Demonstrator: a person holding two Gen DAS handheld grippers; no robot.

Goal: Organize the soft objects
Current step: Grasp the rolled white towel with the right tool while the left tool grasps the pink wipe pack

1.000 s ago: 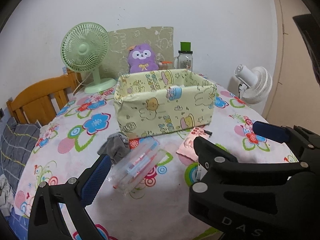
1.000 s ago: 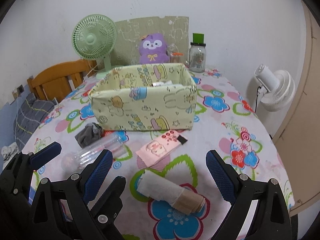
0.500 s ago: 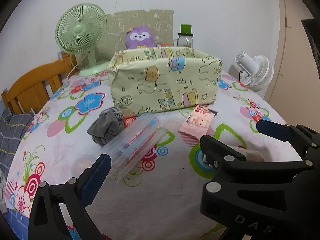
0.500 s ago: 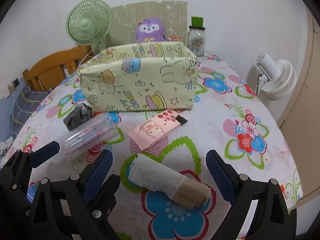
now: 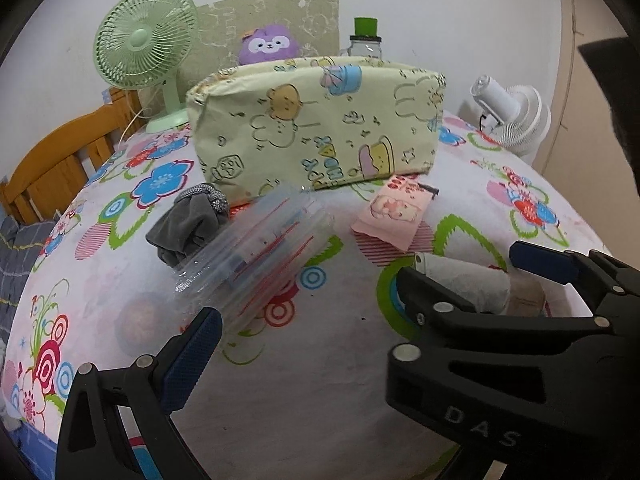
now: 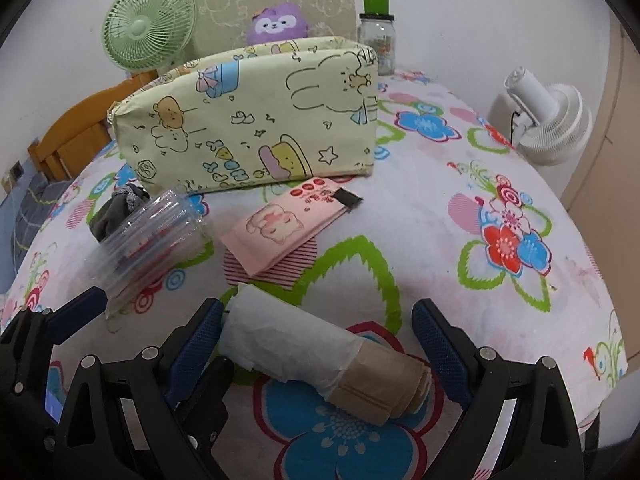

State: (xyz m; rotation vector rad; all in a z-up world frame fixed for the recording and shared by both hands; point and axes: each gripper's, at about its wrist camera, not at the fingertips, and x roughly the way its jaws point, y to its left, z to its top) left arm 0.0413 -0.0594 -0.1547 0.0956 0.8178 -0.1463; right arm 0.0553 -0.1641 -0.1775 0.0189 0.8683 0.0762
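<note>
A yellow cartoon-print fabric bin [image 5: 320, 128] [image 6: 248, 120] stands mid-table. In front of it lie a grey scrunchie [image 5: 188, 224] [image 6: 116, 210], a clear plastic tube case [image 5: 256, 256] [image 6: 152, 240], a pink tissue packet [image 5: 396, 212] [image 6: 288, 228] and a white-and-tan rolled cloth [image 6: 324, 360] [image 5: 472, 284]. My right gripper [image 6: 316, 344] is open, low over the table, its fingers straddling the rolled cloth. My left gripper [image 5: 288, 344] is open and empty, just in front of the tube case.
A green desk fan [image 5: 144, 48], a purple plush [image 5: 270, 44] and a green-capped jar [image 5: 365, 40] stand behind the bin. A white fan [image 6: 548, 120] is off the table's right edge. A wooden chair [image 5: 48, 168] is at the left. The floral tablecloth [image 6: 500, 240] covers the table.
Both grippers have come down and forward toward the table. The rolled cloth now lies between the right gripper's fingers. The tube case is closer to the left gripper.
</note>
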